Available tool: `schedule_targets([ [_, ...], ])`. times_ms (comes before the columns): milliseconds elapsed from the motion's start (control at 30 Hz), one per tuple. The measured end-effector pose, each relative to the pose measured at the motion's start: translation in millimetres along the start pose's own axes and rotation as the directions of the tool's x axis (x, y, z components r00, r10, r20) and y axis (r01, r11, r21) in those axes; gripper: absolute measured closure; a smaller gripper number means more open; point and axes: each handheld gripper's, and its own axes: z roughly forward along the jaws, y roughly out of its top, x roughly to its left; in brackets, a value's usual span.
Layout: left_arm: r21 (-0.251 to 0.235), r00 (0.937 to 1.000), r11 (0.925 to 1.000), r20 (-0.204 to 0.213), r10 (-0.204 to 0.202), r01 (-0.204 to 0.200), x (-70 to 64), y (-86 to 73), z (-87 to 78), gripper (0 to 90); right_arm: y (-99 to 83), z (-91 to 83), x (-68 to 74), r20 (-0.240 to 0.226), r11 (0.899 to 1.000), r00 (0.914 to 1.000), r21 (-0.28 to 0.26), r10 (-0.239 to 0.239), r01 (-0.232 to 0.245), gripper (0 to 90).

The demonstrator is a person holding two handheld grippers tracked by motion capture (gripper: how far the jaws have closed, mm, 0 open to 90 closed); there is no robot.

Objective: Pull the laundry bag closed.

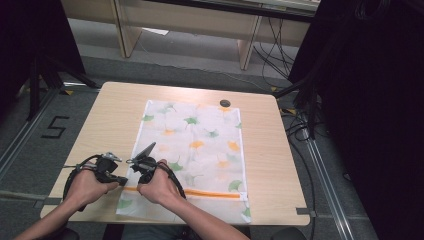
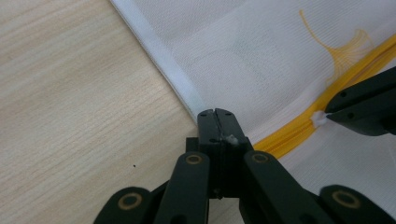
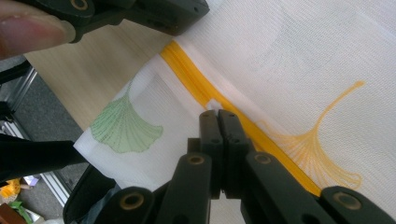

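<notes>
White mesh laundry bag [image 1: 195,150] with ginkgo-leaf print lies flat on the wooden bench [image 1: 100,130], orange zipper [image 1: 210,193] running across its near end. Left tool [image 2: 215,116] clenched on the bag's left edge right at the zipper end. Right tool [image 3: 218,116] clenched on the small white zipper pull [image 3: 214,103], just beside the left tool. Both hands low at the bag's near-left corner. Small dark disc [image 1: 225,103] sits at the far edge.

Laundry bag [image 1: 200,150]: near-left corner hidden under both hands; zipper pull [image 3: 212,104] largely covered by right gripper [image 3: 218,113], its shape indiscernible
</notes>
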Motion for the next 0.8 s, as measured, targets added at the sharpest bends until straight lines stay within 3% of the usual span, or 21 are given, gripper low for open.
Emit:
schedule_targets([
  [133,-0.002,1.0,1.0,-0.001,0.0,0.0,-0.1,-0.1,-0.1,89.9,-0.7,-1.6,-0.5,-0.002,1.0,0.9999,0.001,0.013,-0.013,90.0],
  [167,0.0,1.0,1.0,-0.001,0.0,0.0,-0.1,0.0,0.0,89.9,-0.6,-2.0,-3.1,0.005,1.0,0.9997,-0.002,-0.022,0.022,90.0],
  [233,0.002,1.0,1.0,-0.002,0.004,-0.004,0.3,0.0,-0.2,89.9,-1.1,-2.2,-4.2,0.003,1.0,0.9997,-0.003,-0.024,0.024,90.0],
  [300,0.004,1.0,1.0,-0.004,0.006,-0.006,0.5,0.0,-0.4,89.9,-1.8,-3.2,-2.3,0.0,1.0,0.9998,0.011,0.02,-0.02,90.0],
  [367,0.008,1.0,0.9999,-0.001,0.01,-0.01,0.9,0.0,-0.7,89.9,-1.9,-3.5,-2.2,0.004,1.0,0.9997,0.015,0.026,-0.026,90.0],
  [400,0.007,1.0,0.9999,-0.001,0.009,-0.009,0.9,0.0,-0.6,89.9,-2.1,-3.4,-4.0,0.006,1.0,1.0,0.014,0.006,-0.006,90.0],
  [467,0.007,1.0,0.9999,0.0,0.009,-0.009,0.9,-0.1,-0.6,89.9,-2.2,-3.7,-3.8,0.005,1.0,0.9999,0.015,0.011,-0.011,90.0],
  [500,0.008,1.0,0.9999,0.001,0.009,-0.009,1.1,-0.1,-0.7,89.9,-2.1,-3.4,-5.9,0.009,1.0,0.9998,0.01,-0.018,0.018,90.0],
  [633,0.009,0.9999,0.9999,0.001,0.01,-0.01,1.2,0.0,-0.7,89.9,-2.8,-4.4,-5.0,-0.006,1.0,0.9998,0.018,0.016,-0.016,90.0],
  [667,0.009,0.9999,0.9999,0.001,0.011,-0.011,1.3,0.0,-0.7,89.9,-3.3,-4.9,-4.6,0.009,0.999,0.9995,0.027,0.03,-0.031,90.0],
  [800,0.009,1.0,0.9999,0.005,0.009,-0.009,1.5,0.0,-0.4,89.9,-4.1,-5.8,-7.0,0.007,1.0,0.9999,0.028,0.007,-0.008,90.0],
])
